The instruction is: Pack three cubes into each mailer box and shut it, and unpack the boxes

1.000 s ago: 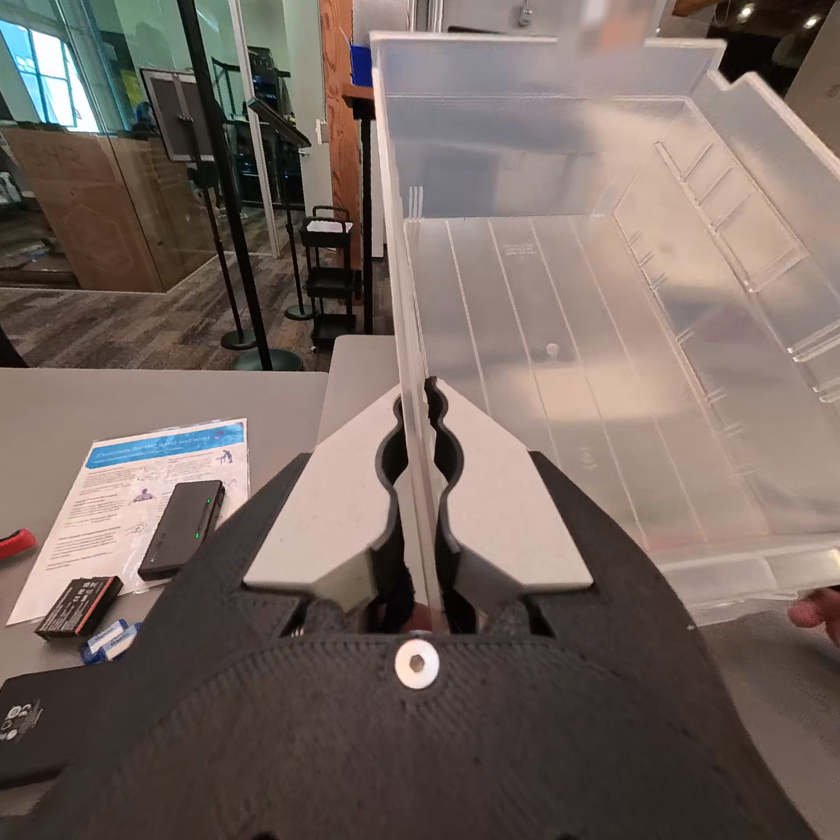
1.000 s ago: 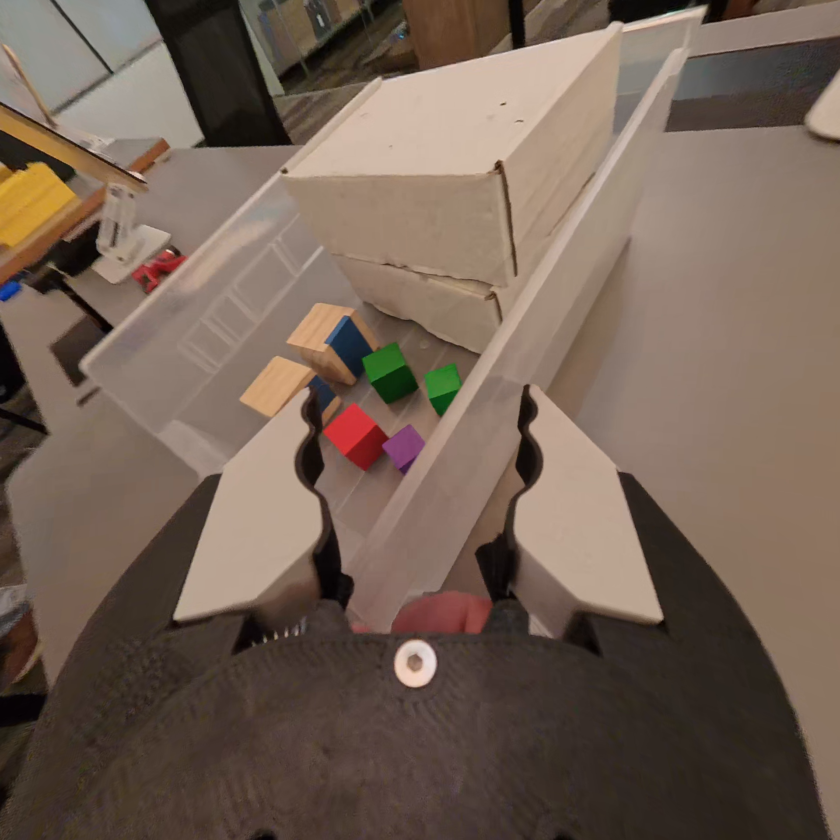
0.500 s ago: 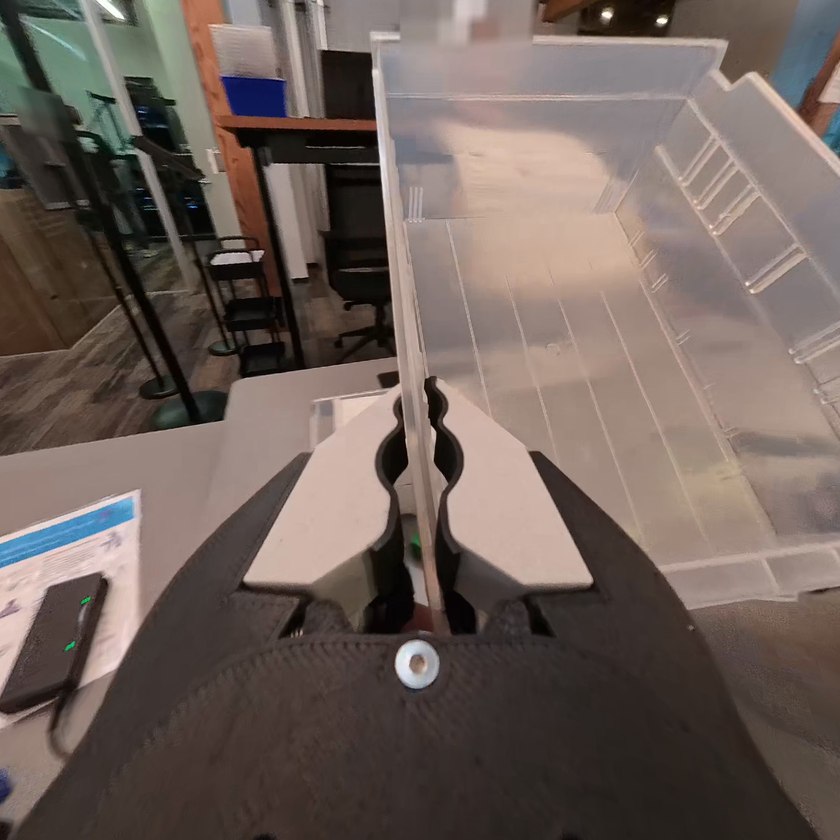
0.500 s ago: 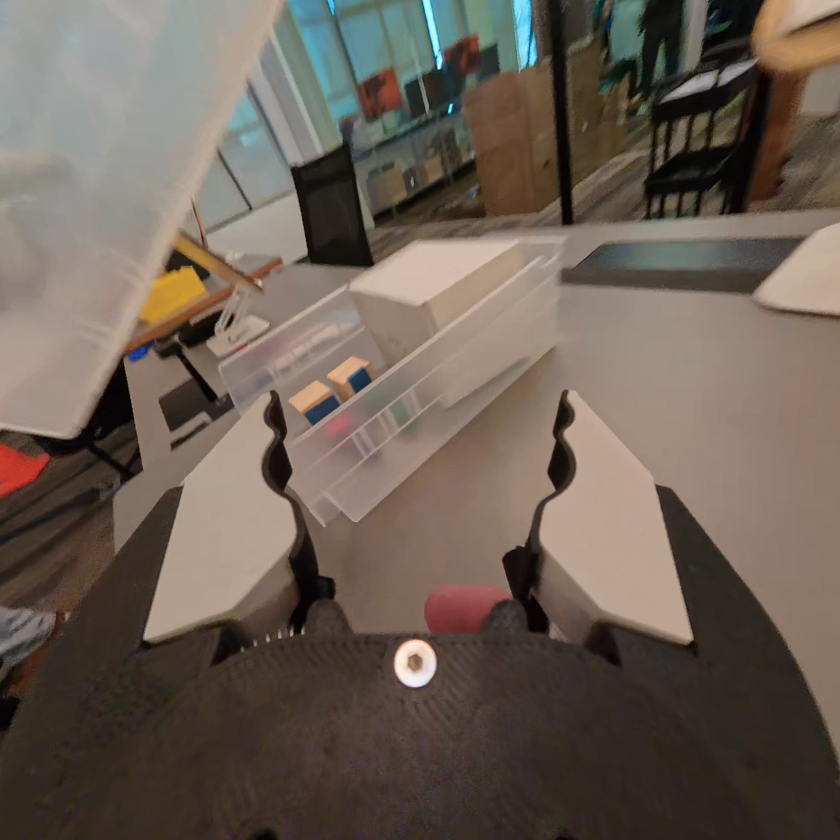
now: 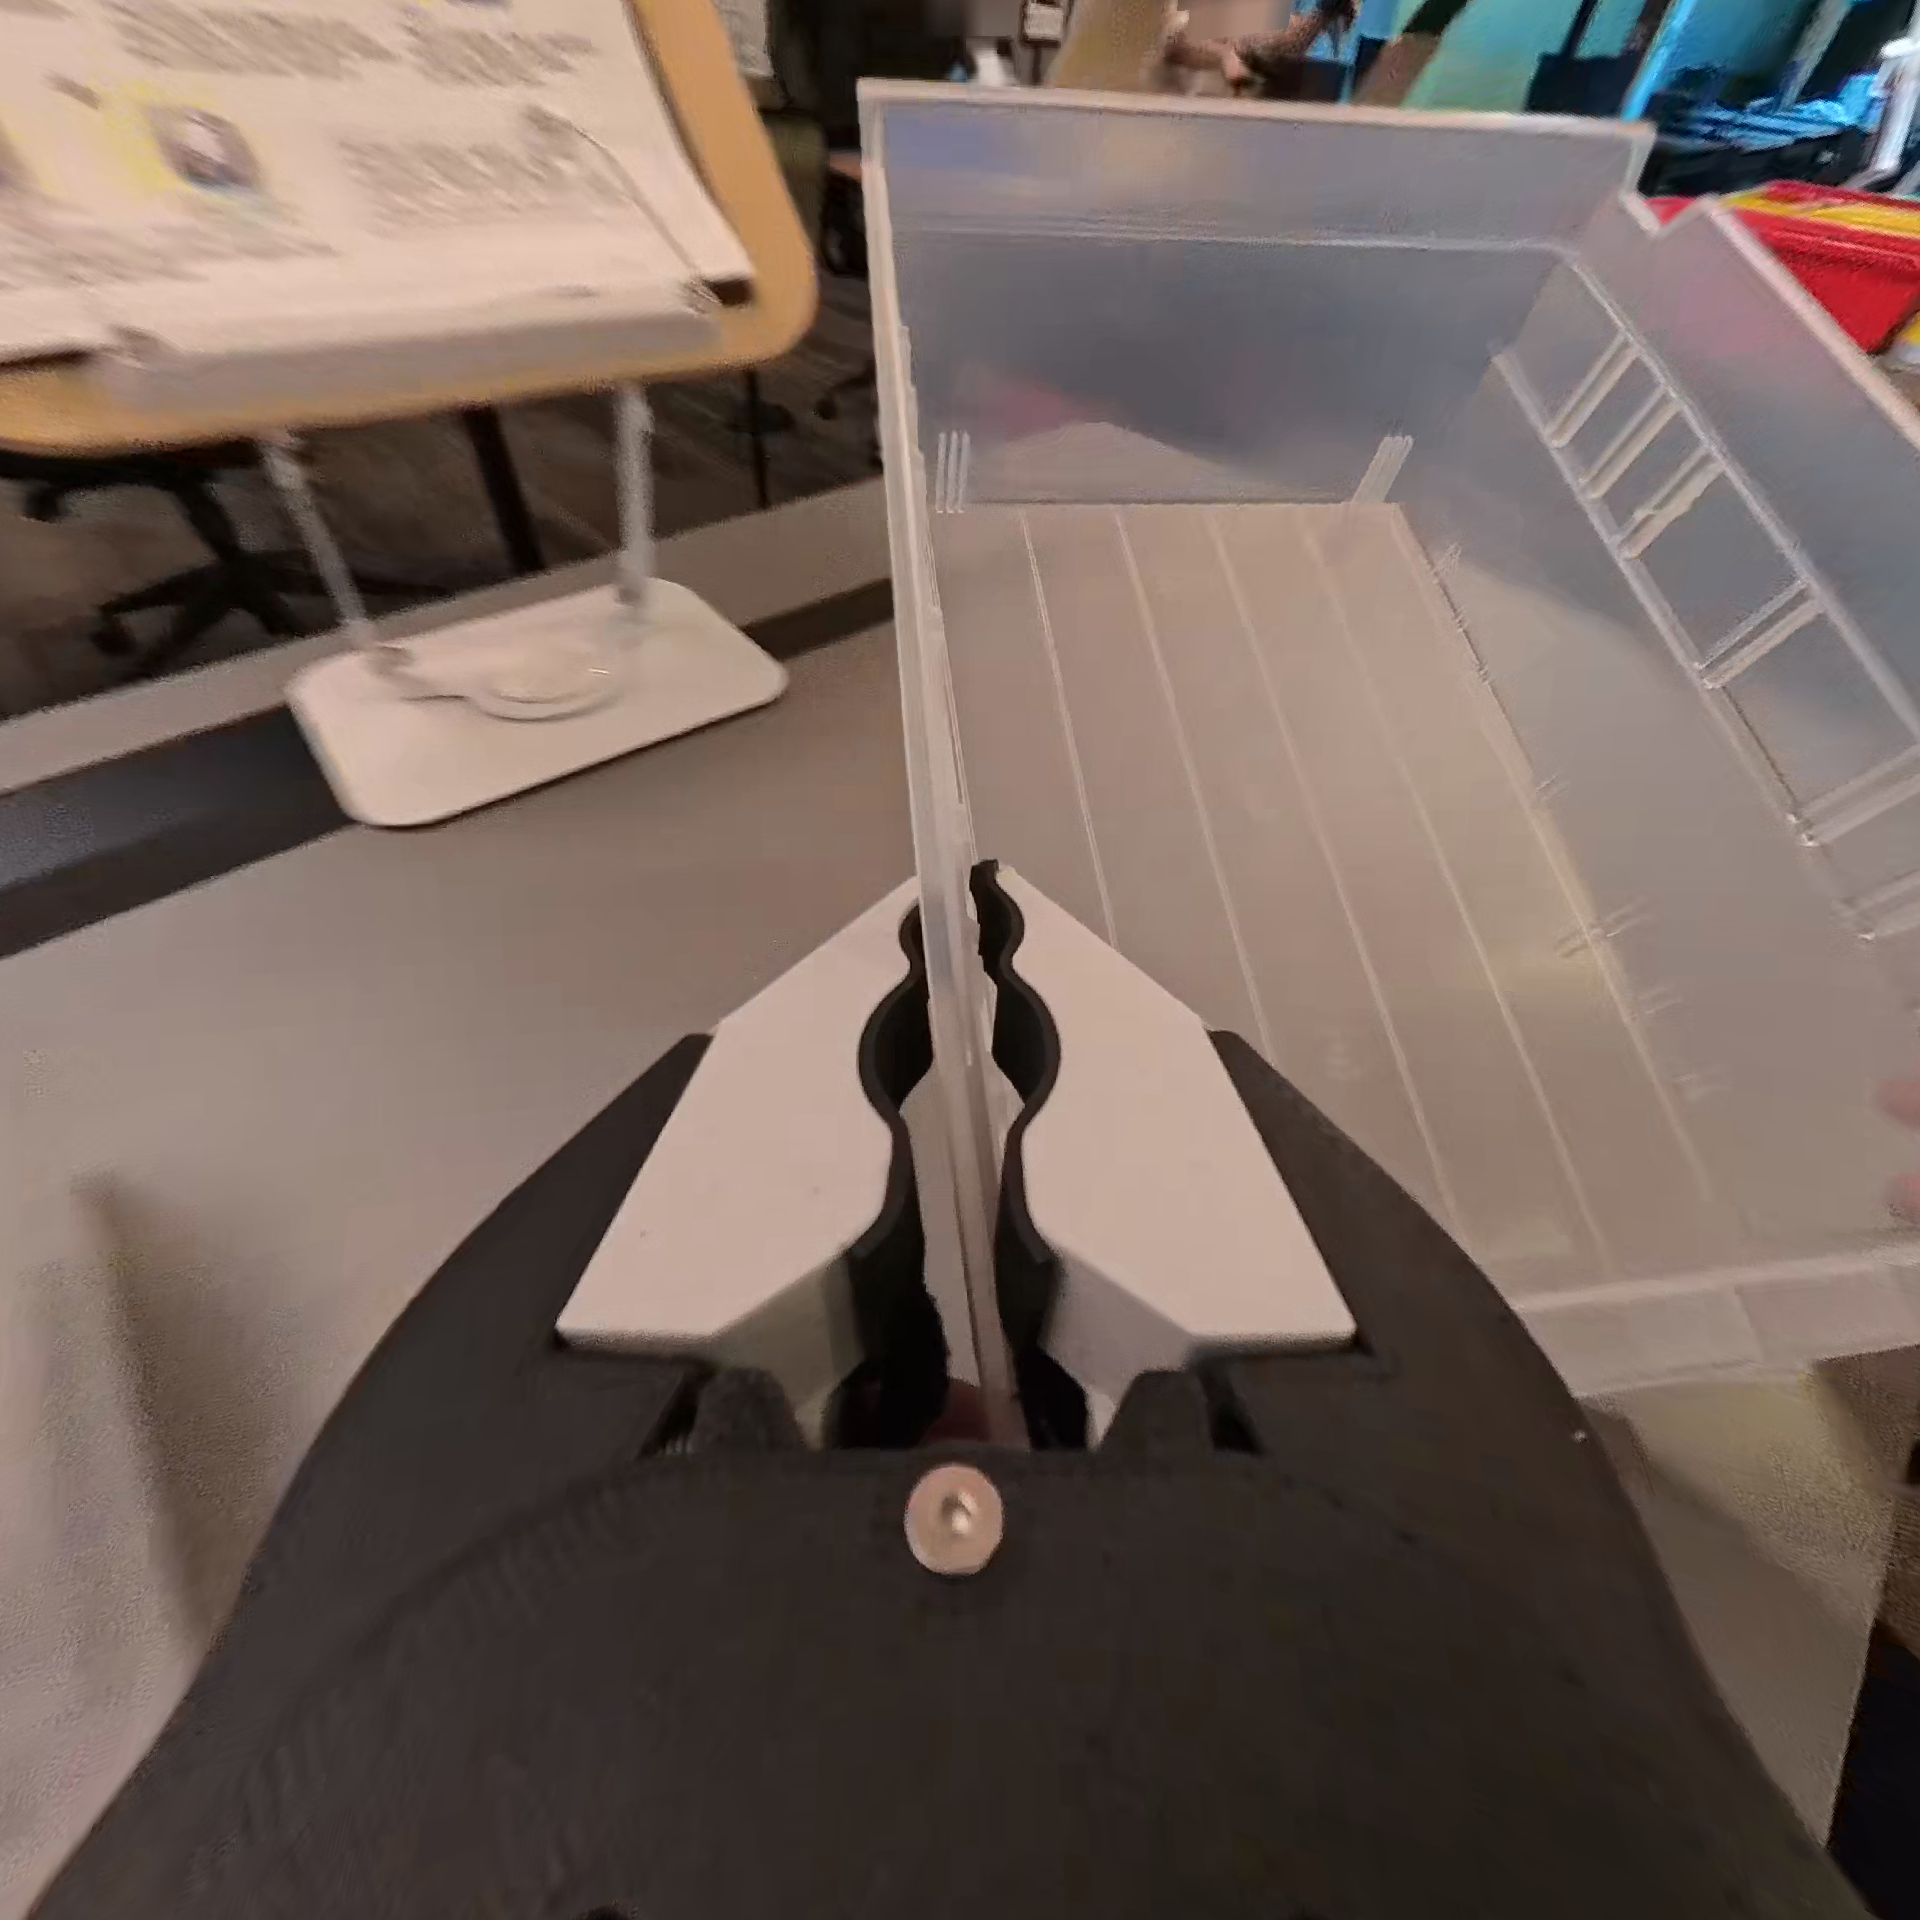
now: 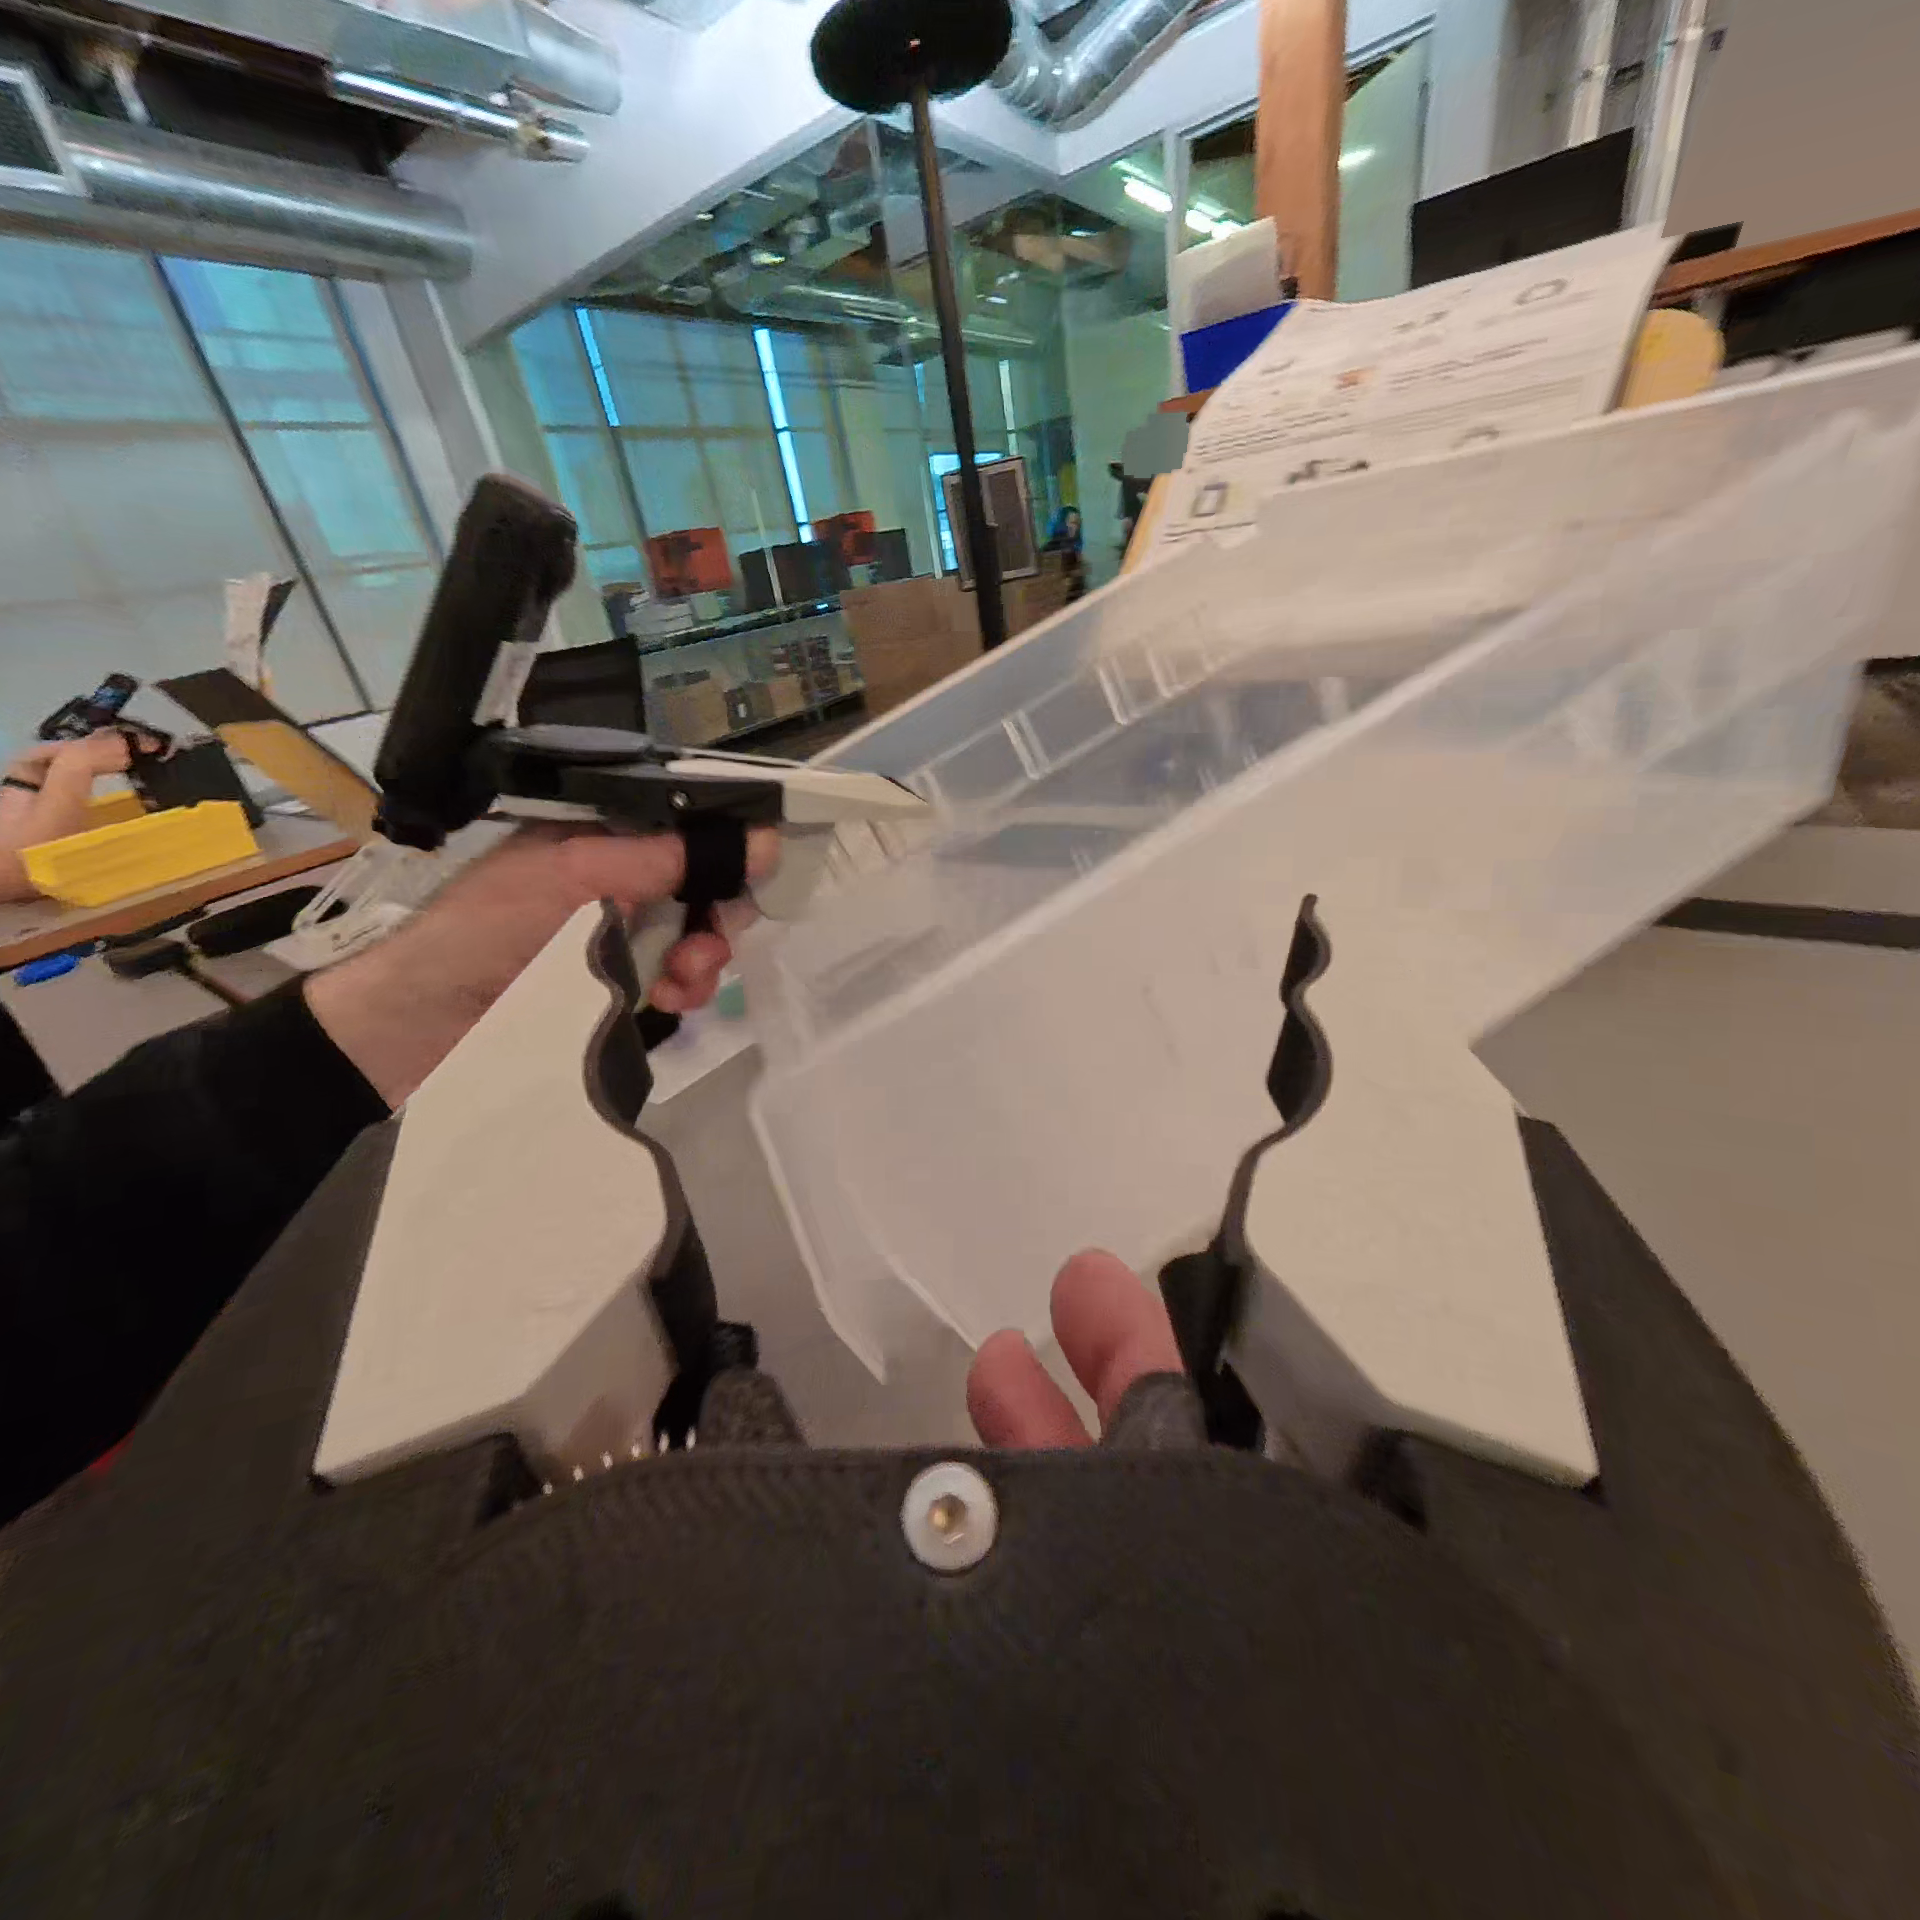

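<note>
- One clear plastic bin (image 5: 1351,831), empty inside
- Two grippers: the left gripper (image 5: 961,1049) and the right gripper (image 6: 951,1081)
- One document stand (image 5: 530,696) holding printed sheets
- One grey table (image 5: 416,1018)

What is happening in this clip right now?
A person holds a claw in each hand. The left claw is clamped on one side wall of an empty clear plastic bin, holding it tilted in the air above the grey table. The right claw is open, with the bin's near corner between its fingers. No cubes or mailer boxes are in view.
</note>
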Demonstrator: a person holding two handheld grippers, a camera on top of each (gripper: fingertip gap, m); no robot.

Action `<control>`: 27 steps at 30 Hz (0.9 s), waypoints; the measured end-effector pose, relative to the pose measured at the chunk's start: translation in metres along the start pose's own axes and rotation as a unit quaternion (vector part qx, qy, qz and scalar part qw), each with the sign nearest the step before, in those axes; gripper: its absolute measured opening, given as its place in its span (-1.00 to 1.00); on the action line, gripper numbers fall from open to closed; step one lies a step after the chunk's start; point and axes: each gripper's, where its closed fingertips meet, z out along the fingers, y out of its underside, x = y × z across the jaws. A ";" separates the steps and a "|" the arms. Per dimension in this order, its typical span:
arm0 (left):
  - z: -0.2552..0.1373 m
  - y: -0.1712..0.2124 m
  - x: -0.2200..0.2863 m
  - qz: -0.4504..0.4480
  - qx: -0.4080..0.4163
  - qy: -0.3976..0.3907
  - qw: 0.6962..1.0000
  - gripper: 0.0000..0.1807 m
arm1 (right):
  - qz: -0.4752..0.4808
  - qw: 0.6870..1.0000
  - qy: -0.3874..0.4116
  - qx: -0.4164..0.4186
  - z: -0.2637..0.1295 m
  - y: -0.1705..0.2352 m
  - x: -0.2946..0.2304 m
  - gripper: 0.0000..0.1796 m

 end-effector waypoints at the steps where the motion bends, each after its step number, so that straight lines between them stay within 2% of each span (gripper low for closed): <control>1: 0.018 0.004 0.014 -0.007 -0.006 0.010 1.000 -0.97 | 0.003 1.000 0.023 0.001 -0.005 0.000 0.014 0.36; 3: 0.052 0.009 0.034 -0.008 -0.013 0.015 1.000 -0.97 | -0.014 0.997 0.077 -0.009 -0.017 0.003 0.049 0.33; 8: 0.123 0.021 0.078 -0.025 -0.036 0.028 0.999 -0.95 | -0.025 0.987 0.153 -0.038 -0.041 0.008 0.134 0.22; 13: 0.172 0.025 0.107 -0.041 -0.049 0.031 0.997 -0.92 | -0.034 0.978 0.195 -0.067 -0.053 0.014 0.207 0.13; 18: 0.207 0.037 0.133 -0.060 -0.080 0.053 0.994 -0.64 | -0.003 0.973 0.206 -0.107 -0.056 0.034 0.269 0.11; 27: 0.236 0.028 0.181 -0.102 -0.057 0.104 0.988 -0.20 | -0.011 0.966 0.217 -0.138 -0.059 0.038 0.357 0.02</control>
